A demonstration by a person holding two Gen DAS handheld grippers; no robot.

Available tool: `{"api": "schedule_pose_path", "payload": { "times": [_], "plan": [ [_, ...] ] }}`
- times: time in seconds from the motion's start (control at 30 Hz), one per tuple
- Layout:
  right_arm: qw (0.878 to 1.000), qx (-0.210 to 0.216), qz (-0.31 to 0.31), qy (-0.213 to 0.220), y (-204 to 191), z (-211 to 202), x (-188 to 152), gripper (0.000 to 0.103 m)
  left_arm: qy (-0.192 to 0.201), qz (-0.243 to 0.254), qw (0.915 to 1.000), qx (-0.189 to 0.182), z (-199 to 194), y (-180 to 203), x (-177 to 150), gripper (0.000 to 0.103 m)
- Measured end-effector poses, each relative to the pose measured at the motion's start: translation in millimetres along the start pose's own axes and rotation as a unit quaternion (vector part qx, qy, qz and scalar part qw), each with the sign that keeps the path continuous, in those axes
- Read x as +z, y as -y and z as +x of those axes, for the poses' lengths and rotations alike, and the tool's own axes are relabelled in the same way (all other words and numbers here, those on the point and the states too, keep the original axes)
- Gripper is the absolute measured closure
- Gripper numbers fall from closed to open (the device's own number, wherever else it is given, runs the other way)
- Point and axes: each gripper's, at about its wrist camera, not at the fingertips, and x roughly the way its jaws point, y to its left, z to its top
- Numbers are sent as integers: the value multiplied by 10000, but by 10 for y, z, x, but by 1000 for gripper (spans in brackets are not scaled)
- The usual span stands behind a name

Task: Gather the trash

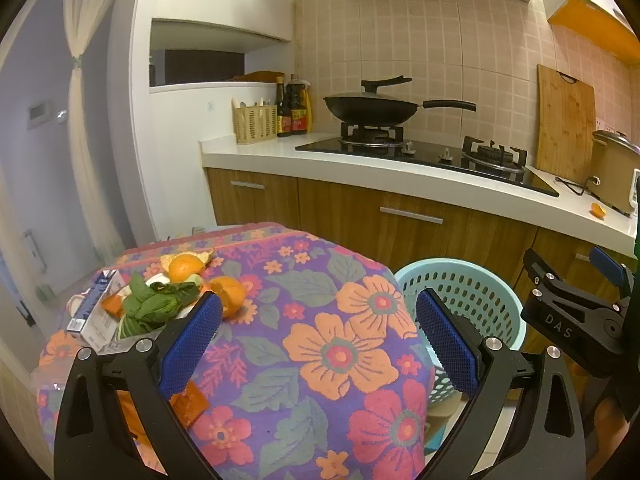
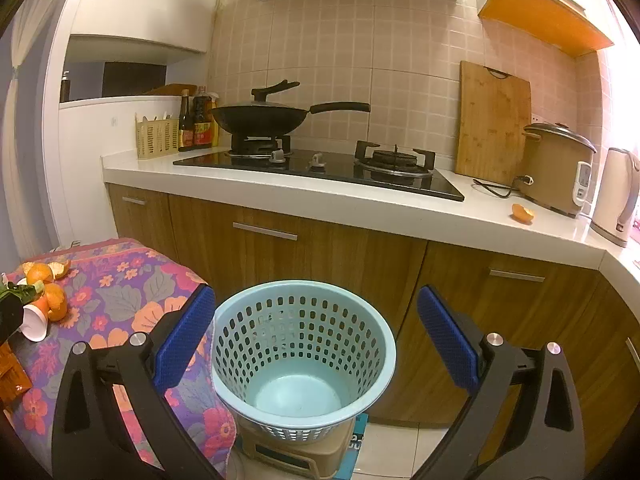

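Note:
A heap of trash lies at the far left of the flowered tablecloth (image 1: 320, 320): orange peels (image 1: 186, 266), green leaves (image 1: 154, 304), a small blue-and-white carton (image 1: 96, 304) and an orange wrapper (image 1: 190, 402). My left gripper (image 1: 320, 344) hovers open over the cloth, its left finger close to the heap, holding nothing. A light blue perforated basket (image 2: 304, 356) stands empty on a beige stool beside the table. My right gripper (image 2: 316, 340) is open above and around the basket's mouth, empty. A white cup (image 2: 34, 322) lies tipped near the peels (image 2: 52, 292). Another peel (image 2: 522, 213) sits on the counter.
A white counter (image 2: 360, 200) with wooden cabinets runs behind, carrying a gas hob, a black wok (image 2: 260, 118), sauce bottles, a utensil holder, a cutting board (image 2: 494, 124), a rice cooker and a kettle. My right gripper's body (image 1: 576, 312) shows at the right of the left wrist view.

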Motion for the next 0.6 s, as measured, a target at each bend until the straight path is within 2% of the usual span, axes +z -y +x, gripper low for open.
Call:
{"api": "schedule_pose_path", "payload": {
  "times": [0.6],
  "plan": [
    [10000,37,-73,7,-62,23,-2,8,10,0,10000,-3,38,-42,0,9]
  ]
}}
